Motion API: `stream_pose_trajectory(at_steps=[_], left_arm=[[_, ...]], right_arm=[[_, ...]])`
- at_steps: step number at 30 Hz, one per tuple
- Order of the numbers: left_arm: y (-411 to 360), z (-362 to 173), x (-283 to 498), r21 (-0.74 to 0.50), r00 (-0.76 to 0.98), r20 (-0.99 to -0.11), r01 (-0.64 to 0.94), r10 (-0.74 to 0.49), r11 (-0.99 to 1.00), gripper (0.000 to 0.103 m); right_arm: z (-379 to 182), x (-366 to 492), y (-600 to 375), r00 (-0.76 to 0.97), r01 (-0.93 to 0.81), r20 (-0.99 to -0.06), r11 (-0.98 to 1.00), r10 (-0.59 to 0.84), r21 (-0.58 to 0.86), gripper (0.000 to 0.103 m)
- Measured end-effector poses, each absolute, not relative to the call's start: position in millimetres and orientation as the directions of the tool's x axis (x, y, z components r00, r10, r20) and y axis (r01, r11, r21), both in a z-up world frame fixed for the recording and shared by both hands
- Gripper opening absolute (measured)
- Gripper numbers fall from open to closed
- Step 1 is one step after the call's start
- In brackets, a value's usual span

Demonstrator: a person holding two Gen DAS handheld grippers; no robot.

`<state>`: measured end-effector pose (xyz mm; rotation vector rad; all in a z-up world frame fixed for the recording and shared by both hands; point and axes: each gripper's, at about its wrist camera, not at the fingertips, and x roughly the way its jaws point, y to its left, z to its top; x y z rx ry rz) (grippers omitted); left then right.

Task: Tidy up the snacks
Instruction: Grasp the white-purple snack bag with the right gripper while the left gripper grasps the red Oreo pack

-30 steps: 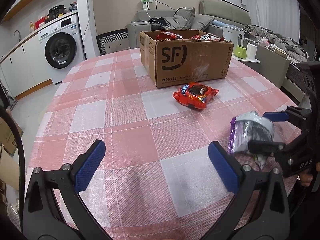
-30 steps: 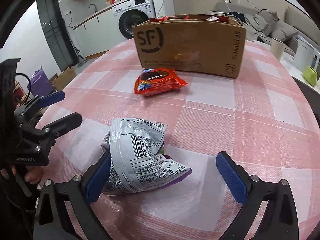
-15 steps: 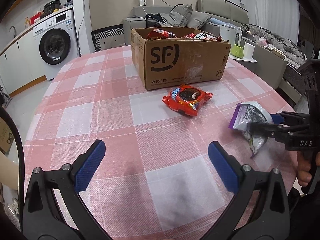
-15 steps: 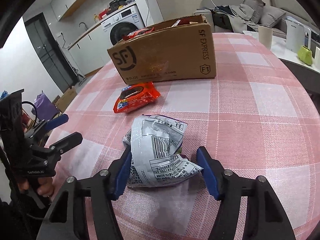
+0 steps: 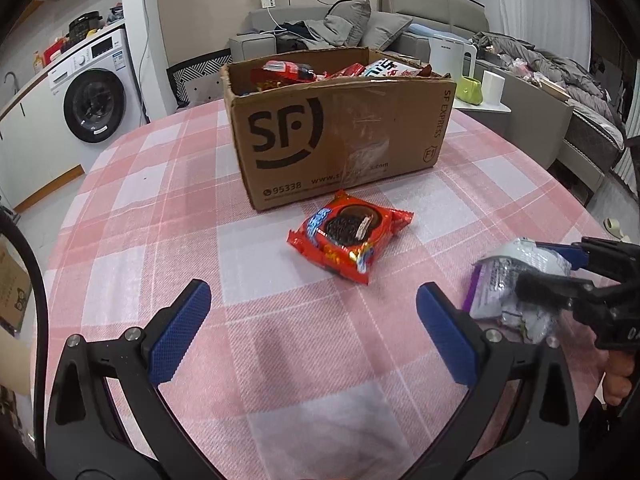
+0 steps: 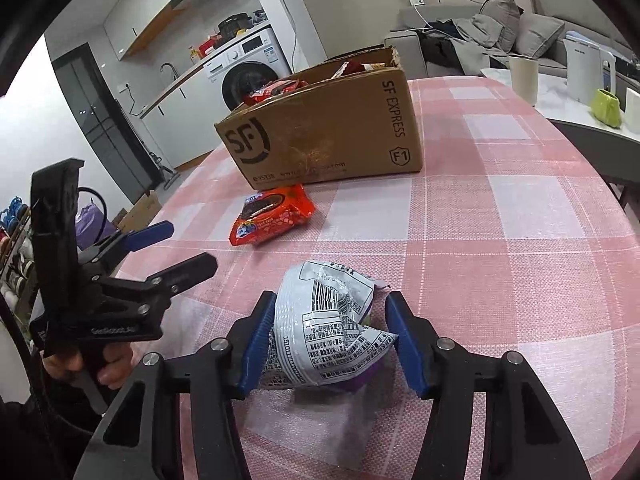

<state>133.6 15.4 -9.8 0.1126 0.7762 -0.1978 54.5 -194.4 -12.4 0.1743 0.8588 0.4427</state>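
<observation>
crumpled silver packet (image 6: 332, 332) apparently pinched by closing right gripper (image 6: 328, 336).

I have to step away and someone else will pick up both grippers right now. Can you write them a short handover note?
Right gripper: jaws closing around the crumpled silver-and-purple snack bag, which lies on the table; pads pressing its sides.
Left gripper: open, empty, pointing toward the red cookie pack.
The cookie pack lies on the checked tablecloth just in front of the cardboard box.
Done: several snacks already in the box.
Left: lift the silver bag into the box, then the cookie pack.
</observation>
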Motion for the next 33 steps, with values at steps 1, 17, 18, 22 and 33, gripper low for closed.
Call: stream_pose_trajectory(at_steps=[1, 17, 18, 22, 33], left_arm=[[13, -11, 139, 0.031, 0.695, -0.707, 0.218, -0.132, 0.976, 0.102], [-11, -30, 198, 0.055, 0.635, -0.760, 0.278, -0.140, 0.959, 0.088], [-13, -32, 201, 0.051, 0.622, -0.769, 0.289, -0.147, 0.956, 0.083], [-16, -35, 206, 0.025, 0.600, -0.779, 0.322, -0.184, 0.946, 0.048], [-15, -31, 187, -0.013, 0.618, -0.752, 0.332, -0.228, 0.943, 0.044]], right_arm=[[-13, 55, -195, 0.570, -0.301, -0.692, 0.897, 0.442, 0.324, 0.056], [-15, 57, -201, 0.583, -0.278, -0.702, 0.912, 0.410, 0.302, 0.058], [-15, 57, -202, 0.584, -0.276, -0.701, 0.912, 0.410, 0.303, 0.058], [-15, 57, -202, 0.585, -0.273, -0.706, 0.916, 0.400, 0.293, 0.060], [-20, 50, -196, 0.560, -0.316, -0.730, 0.915, 0.392, 0.249, 0.071]])
